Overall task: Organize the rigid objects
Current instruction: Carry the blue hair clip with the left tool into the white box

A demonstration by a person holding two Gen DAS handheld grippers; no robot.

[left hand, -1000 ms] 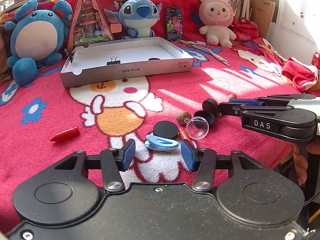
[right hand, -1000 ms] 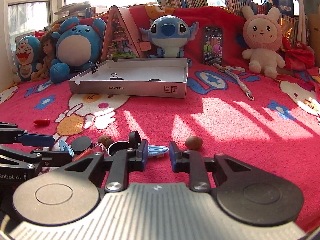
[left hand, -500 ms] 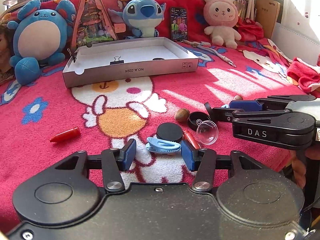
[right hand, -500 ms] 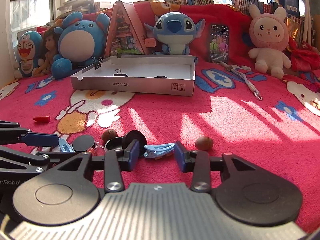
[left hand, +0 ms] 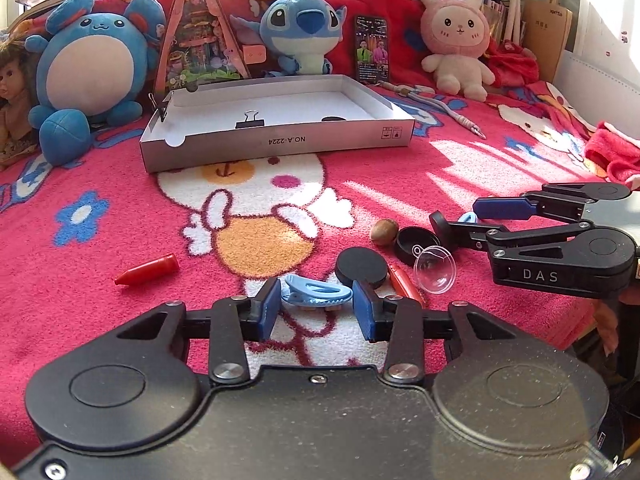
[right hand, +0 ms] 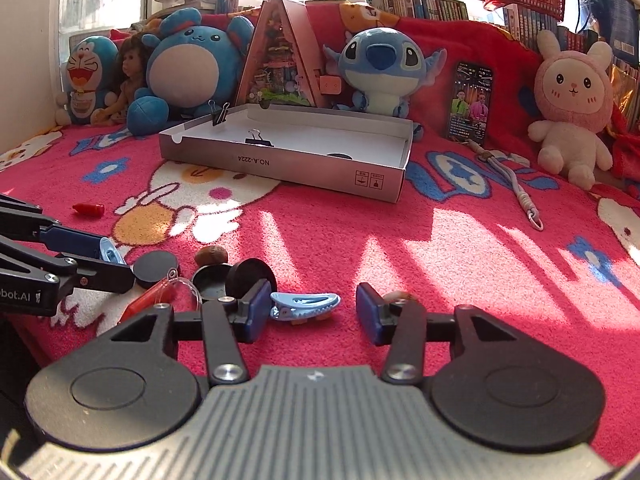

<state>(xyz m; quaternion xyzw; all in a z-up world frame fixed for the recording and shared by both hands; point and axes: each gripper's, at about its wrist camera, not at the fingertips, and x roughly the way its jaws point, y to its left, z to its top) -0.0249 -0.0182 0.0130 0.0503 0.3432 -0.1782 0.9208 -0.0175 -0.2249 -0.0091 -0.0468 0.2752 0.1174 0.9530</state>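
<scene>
A light blue hair clip (left hand: 316,294) lies on the pink blanket between the fingertips of my left gripper (left hand: 316,312). Its jaws are closing, and the blue pads stand right at the clip's two ends without clearly pressing. A second blue hair clip (right hand: 306,304) lies between the fingers of my right gripper (right hand: 312,312), close to the left pad. Those jaws are opening and grip nothing. The open white box (left hand: 276,142) stands further back and holds a binder clip (left hand: 250,122) and a black disc (left hand: 334,119).
Between the grippers lie a black lid (left hand: 362,268), a black cup (left hand: 412,240), a clear plastic dome (left hand: 436,268), a nut (left hand: 384,232) and a red stick (left hand: 404,280). A red crayon (left hand: 148,270) lies to the left. Another nut (right hand: 400,296) sits behind my right finger. Plush toys line the back.
My right gripper went from nearly shut to wide open around its blue clip. My left gripper's jaws drew in toward the ends of the other clip. Both hands barely shifted.
</scene>
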